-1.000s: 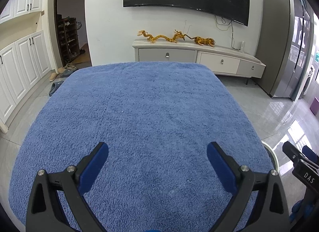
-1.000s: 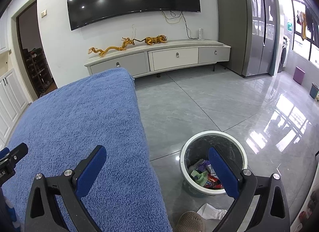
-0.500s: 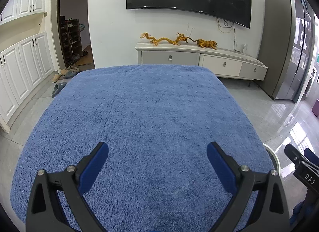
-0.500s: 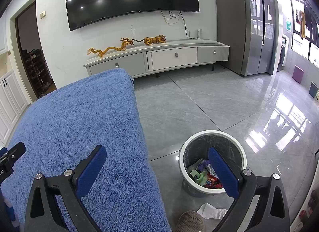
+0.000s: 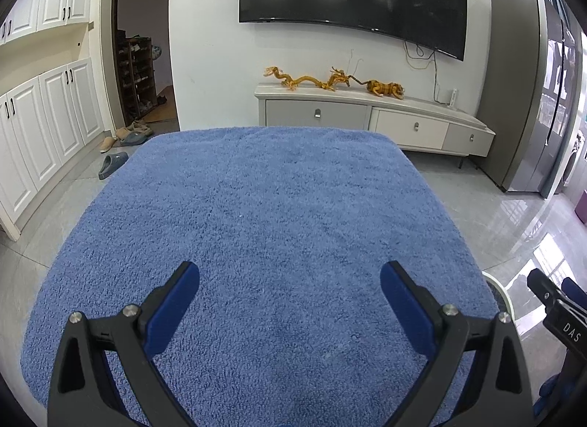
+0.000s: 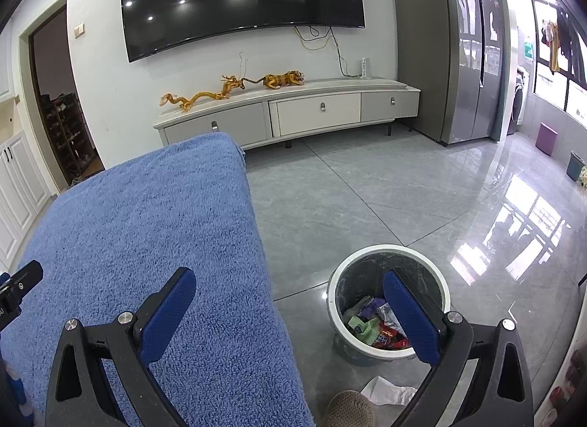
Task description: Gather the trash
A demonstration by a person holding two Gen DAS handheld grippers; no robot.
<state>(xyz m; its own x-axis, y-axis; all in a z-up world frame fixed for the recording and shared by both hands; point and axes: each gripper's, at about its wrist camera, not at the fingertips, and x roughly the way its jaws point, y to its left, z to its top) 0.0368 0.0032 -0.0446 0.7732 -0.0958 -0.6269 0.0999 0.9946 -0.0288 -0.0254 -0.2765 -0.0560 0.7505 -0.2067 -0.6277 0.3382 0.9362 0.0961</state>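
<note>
Right wrist: trash bin (image 6: 389,346) behind right gripper's (image 6: 290,302) wide-apart jaws.

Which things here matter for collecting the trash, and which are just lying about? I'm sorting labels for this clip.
For the job:
- trash bin, wrappers already inside
- white crumpled paper on the floor beside the bin
- left gripper and right gripper, jaws open, holding nothing

Just lying about:
- blue towel
- slippers
- dragon figurines
- purple stool

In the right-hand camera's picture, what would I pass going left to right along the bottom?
Blue terry towel covering the table → brown slipper toe → crumpled white tissue on the floor → round white trash bin holding colourful wrappers.
</note>
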